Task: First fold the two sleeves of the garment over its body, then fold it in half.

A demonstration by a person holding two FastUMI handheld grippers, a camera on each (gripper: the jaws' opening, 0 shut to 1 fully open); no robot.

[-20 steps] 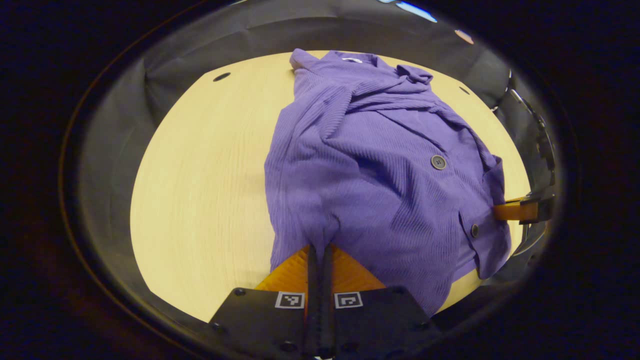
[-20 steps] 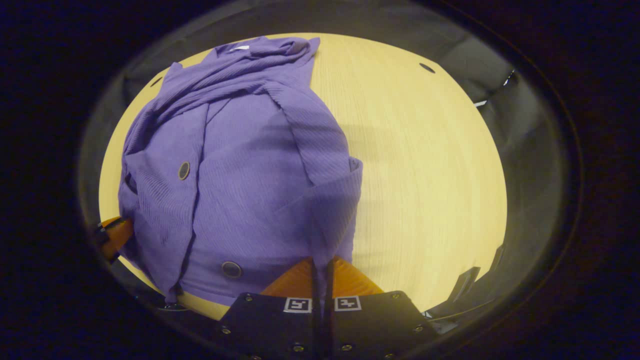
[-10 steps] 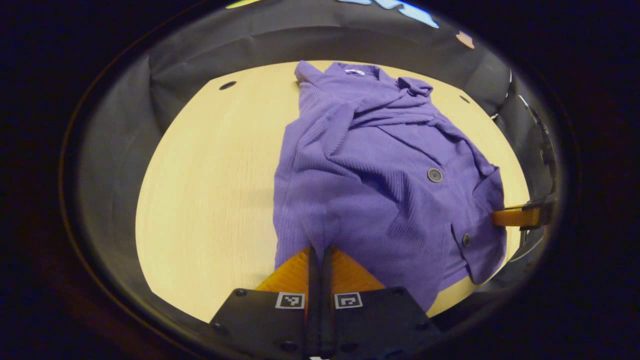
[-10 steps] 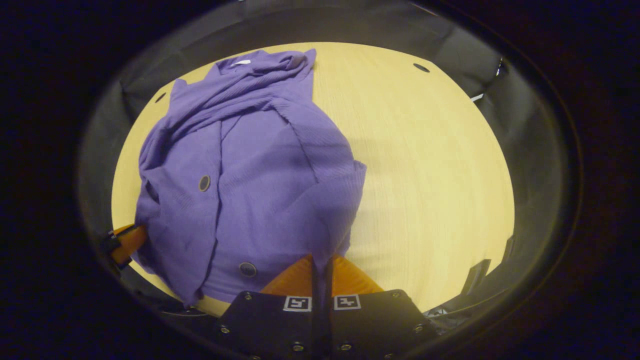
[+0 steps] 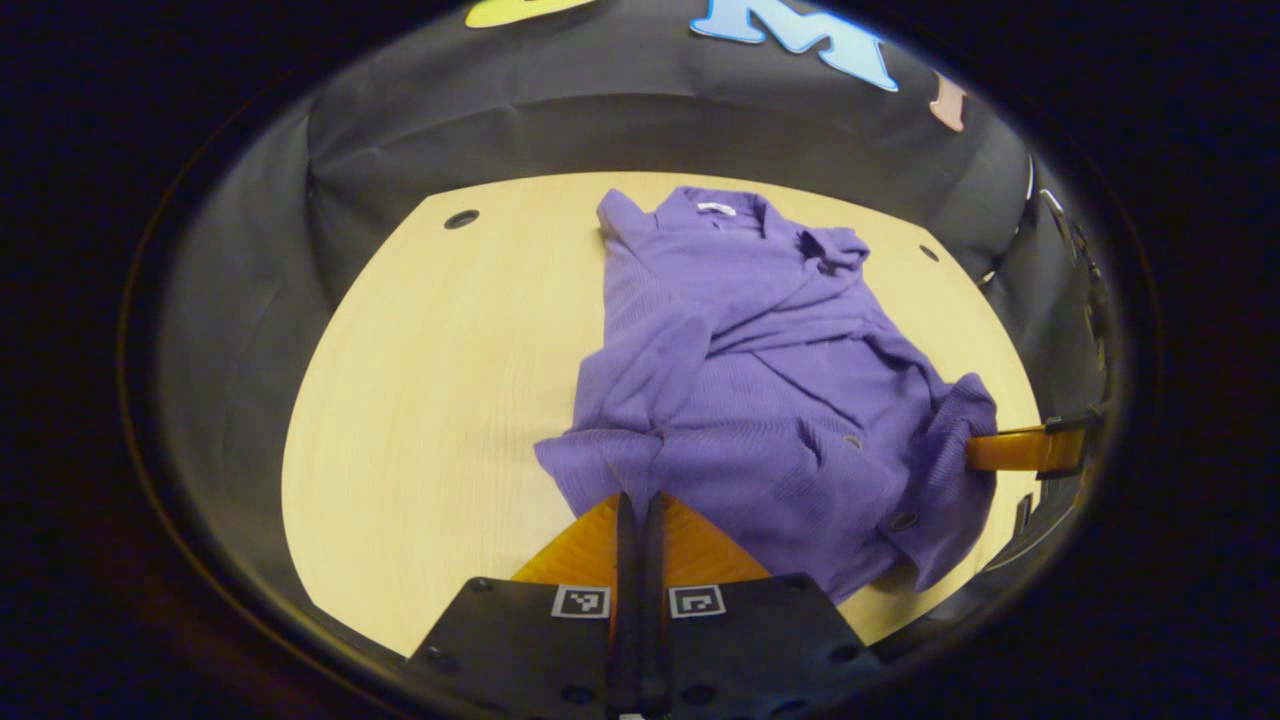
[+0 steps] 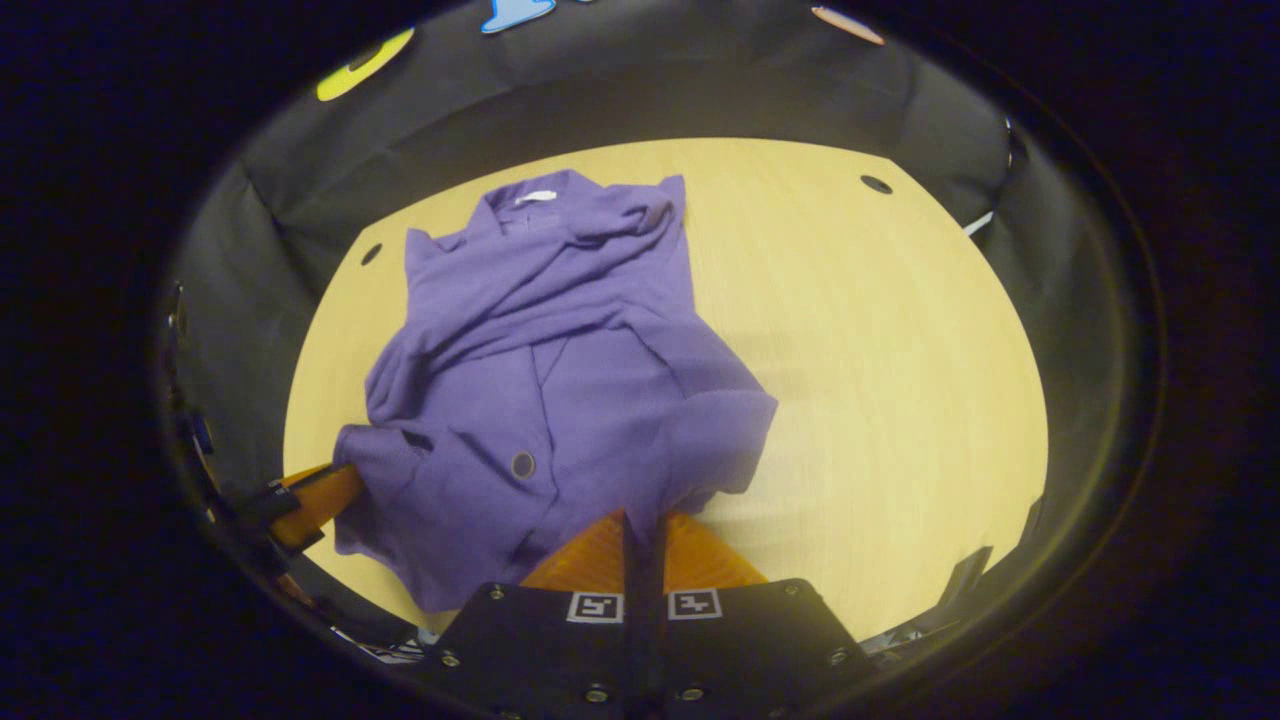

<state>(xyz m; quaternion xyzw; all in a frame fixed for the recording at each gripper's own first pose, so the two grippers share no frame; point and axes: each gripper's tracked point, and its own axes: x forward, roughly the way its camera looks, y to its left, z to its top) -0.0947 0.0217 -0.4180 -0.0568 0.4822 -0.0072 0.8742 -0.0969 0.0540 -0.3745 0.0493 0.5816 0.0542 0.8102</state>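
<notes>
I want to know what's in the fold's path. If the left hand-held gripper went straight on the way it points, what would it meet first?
The purple garment itself. The left hand-held gripper is already shut on its near hem, so going forward would push into the raised cloth just ahead, well before the collar. Depth is hard to judge.

Dim, warm lighting. Centre of frame brightest on table [image 5: 430, 400]; strong darkening toward edges. Heavy fisheye bending at rim. Soft focus throughout; faint shadow under garment [image 6: 560, 380] at lower edge.
</notes>
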